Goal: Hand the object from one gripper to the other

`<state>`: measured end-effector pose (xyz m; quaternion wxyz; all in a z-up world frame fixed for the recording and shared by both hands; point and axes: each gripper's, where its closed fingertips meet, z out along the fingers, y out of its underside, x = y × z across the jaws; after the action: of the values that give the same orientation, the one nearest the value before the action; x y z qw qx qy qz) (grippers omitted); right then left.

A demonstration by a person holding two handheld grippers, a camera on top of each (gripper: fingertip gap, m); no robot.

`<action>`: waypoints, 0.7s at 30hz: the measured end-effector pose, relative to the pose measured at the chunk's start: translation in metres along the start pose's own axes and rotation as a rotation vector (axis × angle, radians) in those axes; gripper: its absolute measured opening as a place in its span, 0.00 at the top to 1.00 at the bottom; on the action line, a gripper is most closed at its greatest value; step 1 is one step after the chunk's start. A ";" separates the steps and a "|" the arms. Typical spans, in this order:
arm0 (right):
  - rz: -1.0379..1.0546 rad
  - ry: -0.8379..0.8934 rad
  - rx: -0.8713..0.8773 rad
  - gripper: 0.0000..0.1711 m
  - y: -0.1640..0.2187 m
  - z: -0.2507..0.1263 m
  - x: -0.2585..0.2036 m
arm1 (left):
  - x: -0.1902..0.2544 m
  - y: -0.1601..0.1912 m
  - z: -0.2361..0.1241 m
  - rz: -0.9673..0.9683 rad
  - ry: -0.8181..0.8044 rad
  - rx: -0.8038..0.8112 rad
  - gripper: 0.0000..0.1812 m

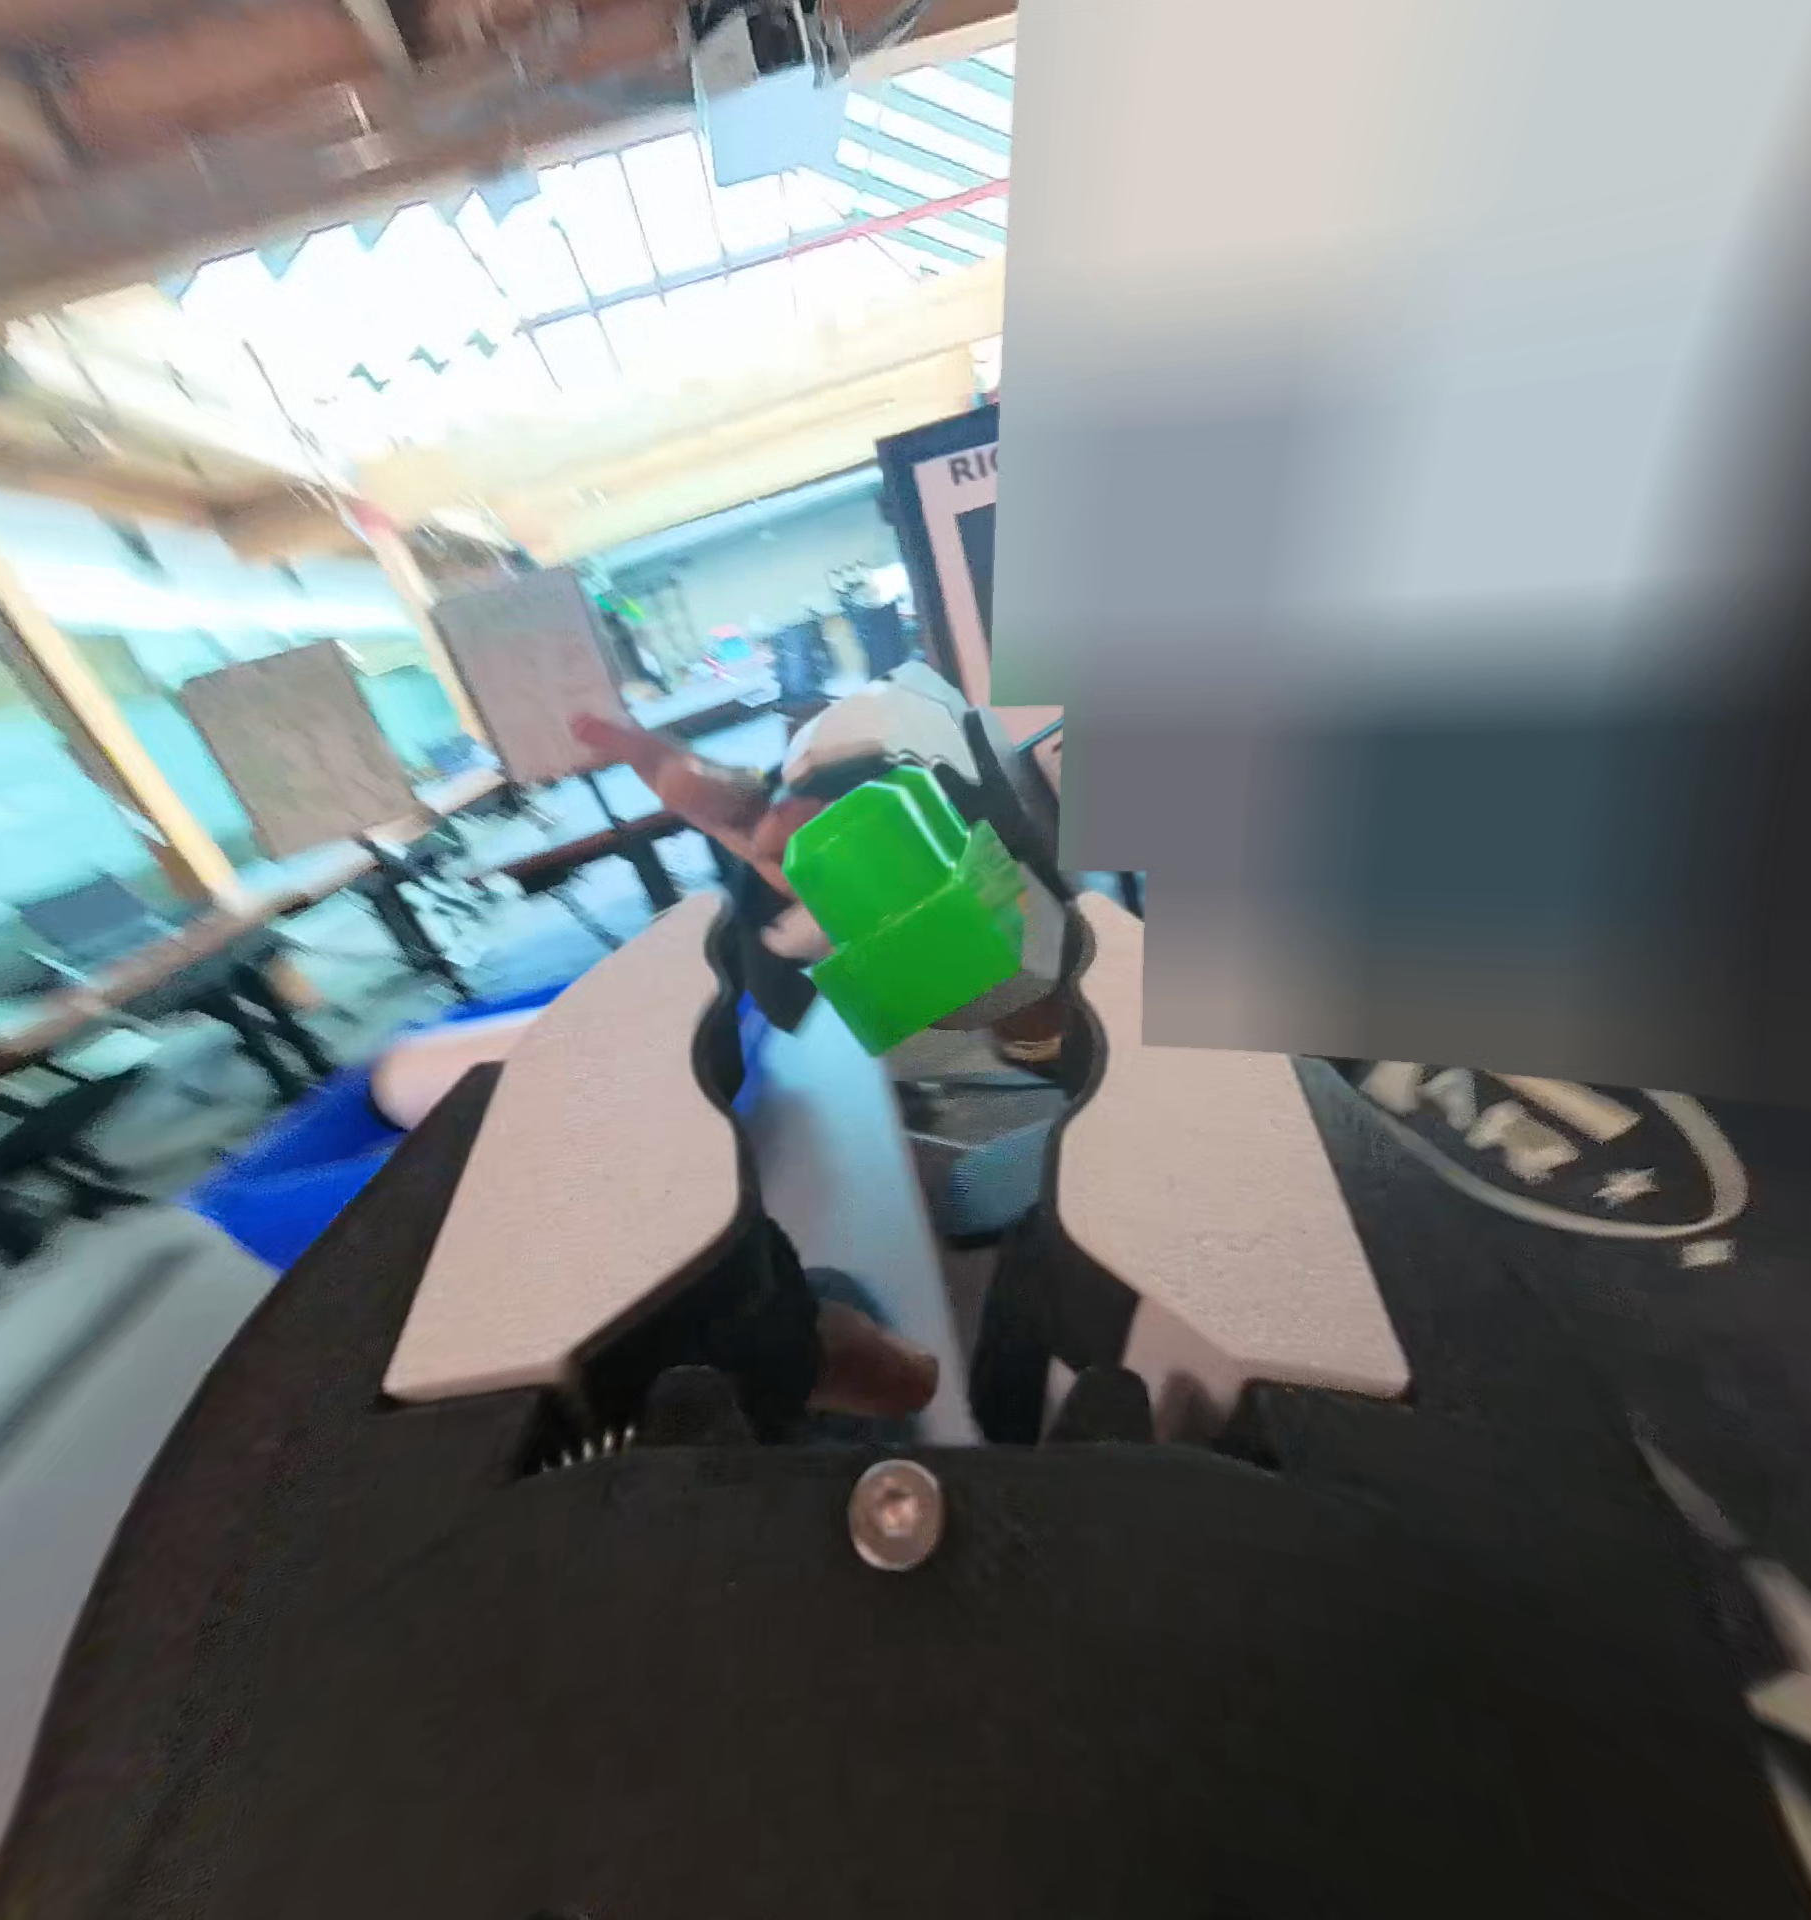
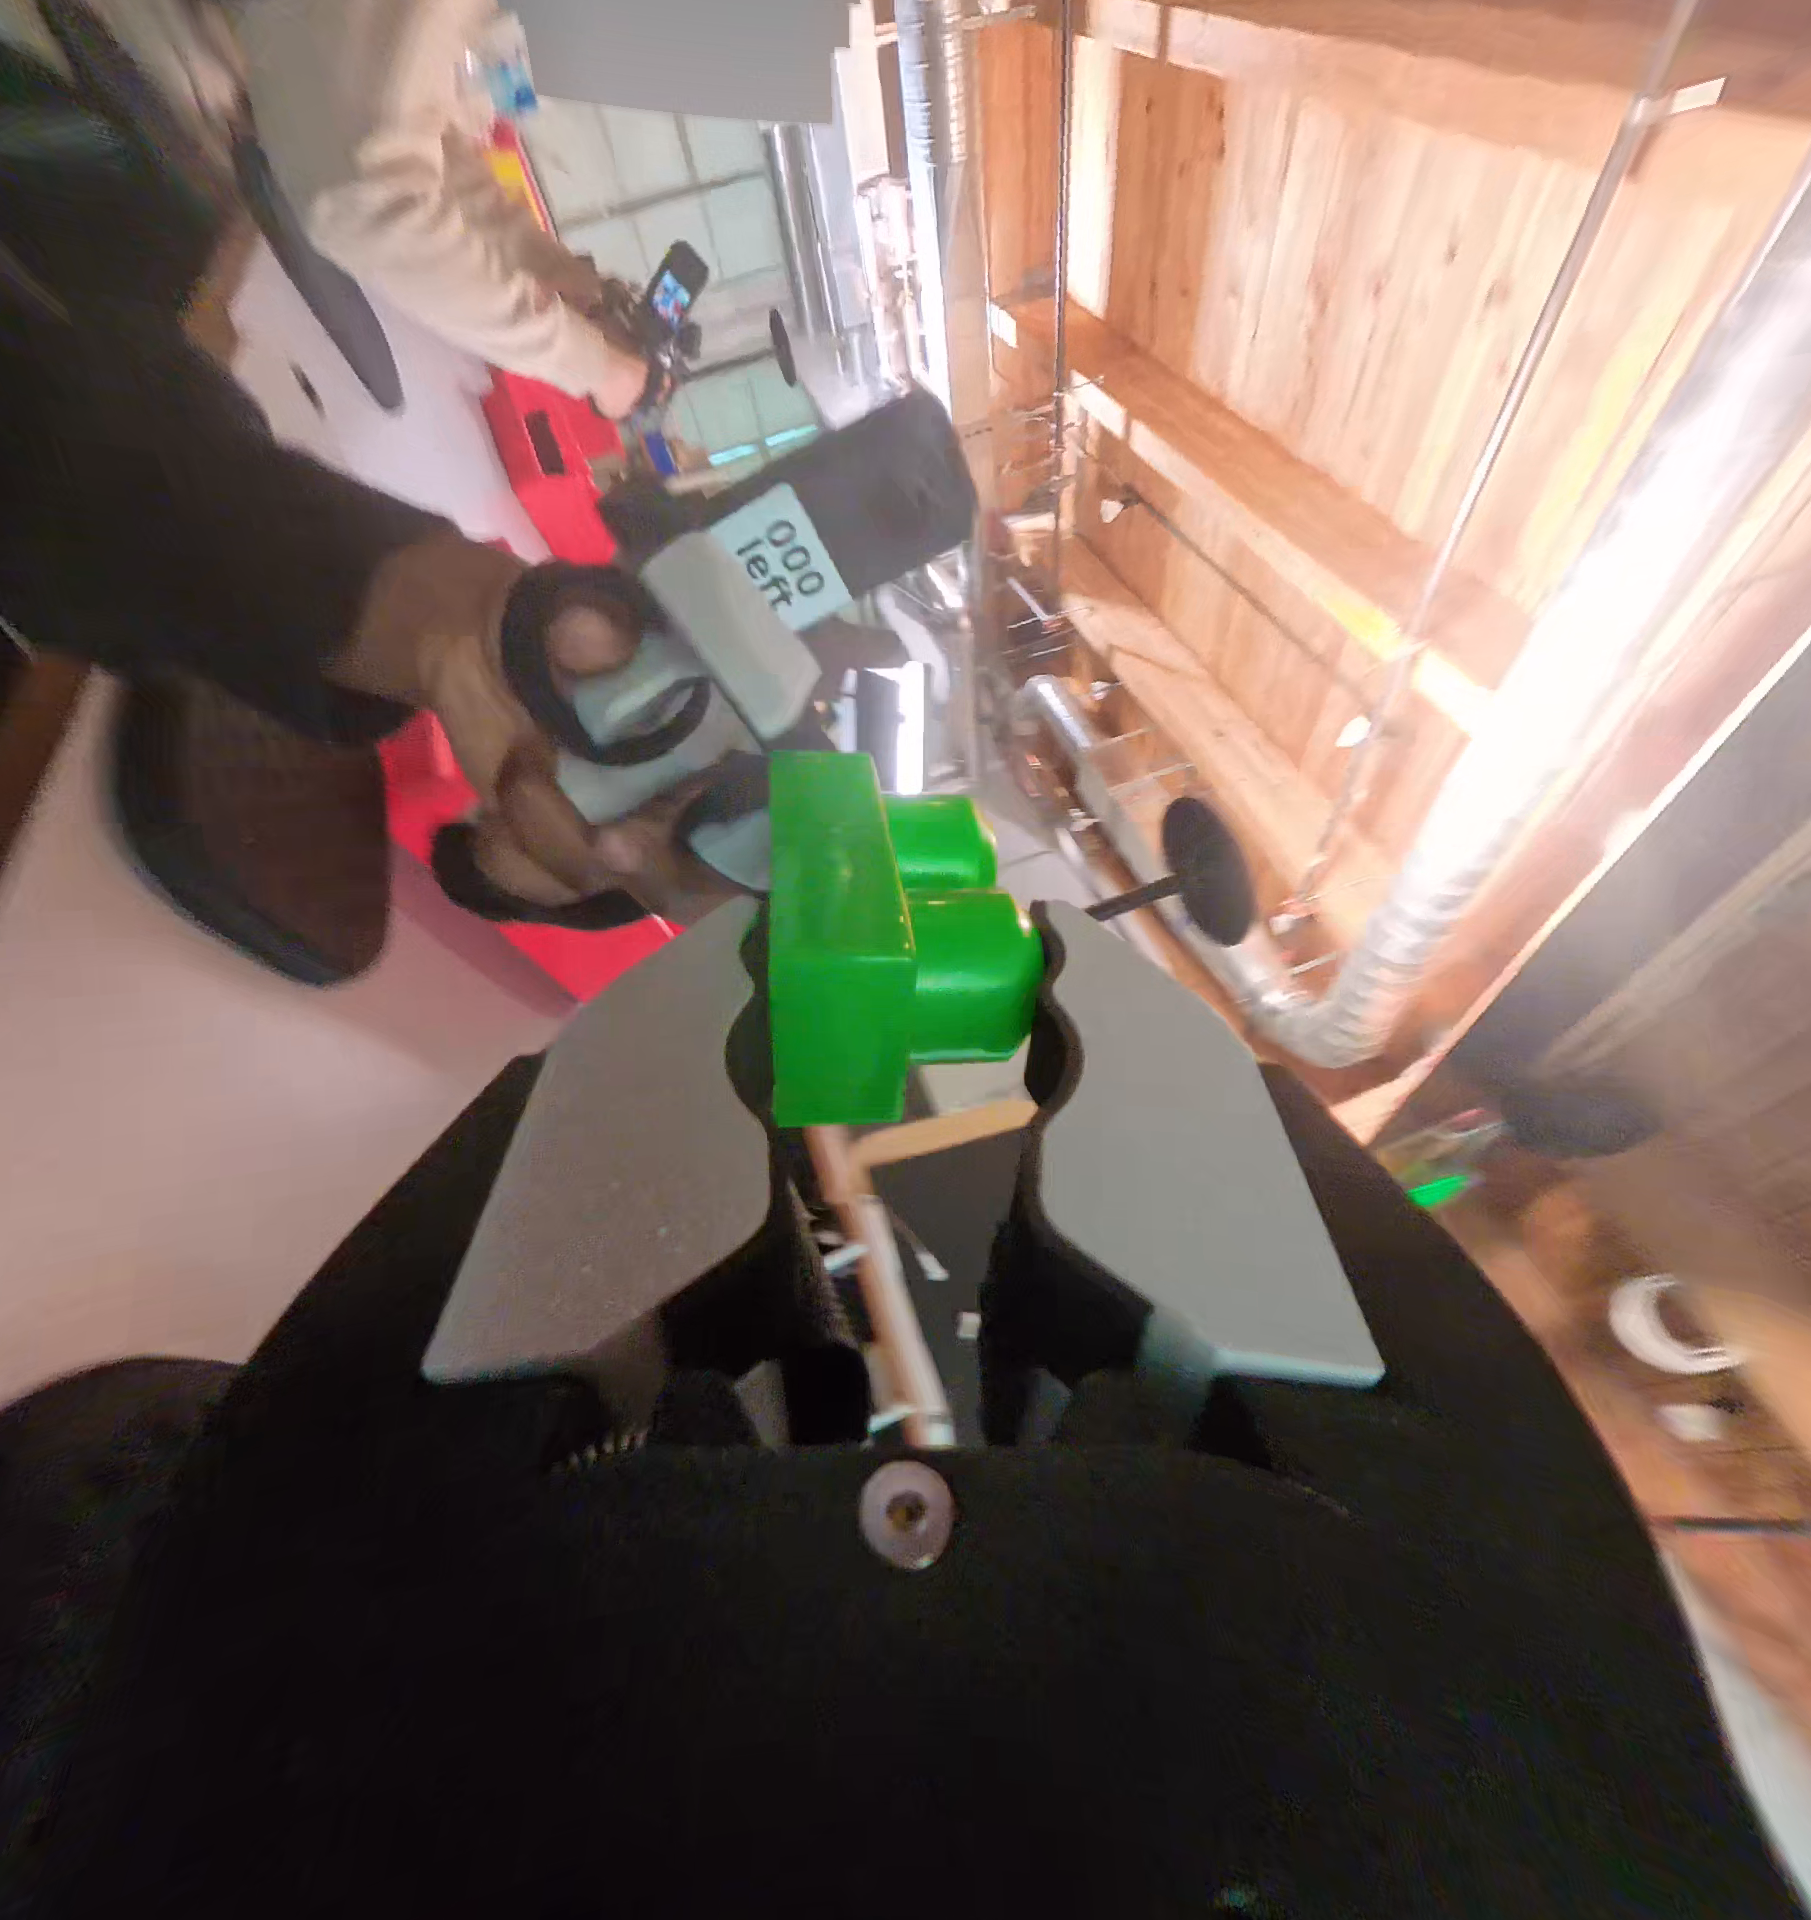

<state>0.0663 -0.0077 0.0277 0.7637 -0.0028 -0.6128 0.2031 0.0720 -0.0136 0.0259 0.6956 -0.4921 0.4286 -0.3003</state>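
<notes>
L gripper (image 1: 901,914): jaws spread, nothing between them. Green block (image 1: 896,914) hangs just past its tips, ahead and a bit right, held up by the other tool. R gripper (image 2: 896,971): clamped on green block (image 2: 880,956), base vs left finger, studs vs right, long axis across the fingers. L tool sits up-left behind block, near. Handover not yet done, I judge; L needs to close in.

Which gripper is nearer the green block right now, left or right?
Right. The right gripper has the green block between its fingertips; the left gripper is open, its fingertips just short of the block.
</notes>
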 end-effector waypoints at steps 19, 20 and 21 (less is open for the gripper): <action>0.412 -0.118 0.130 0.67 -0.009 0.005 -0.009 | 0.006 -0.001 0.003 0.268 -0.075 -0.078 0.75; 0.348 -0.085 0.127 0.60 -0.008 0.004 -0.007 | 0.005 -0.004 0.001 0.201 -0.062 -0.058 0.76; 0.275 -0.057 0.109 0.57 -0.005 0.004 -0.005 | 0.003 -0.008 0.000 0.132 -0.060 -0.035 0.76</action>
<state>0.0637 -0.0150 0.0256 0.7100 -0.0393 -0.6160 0.3389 0.0729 -0.0185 0.0322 0.7176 -0.4839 0.4443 -0.2314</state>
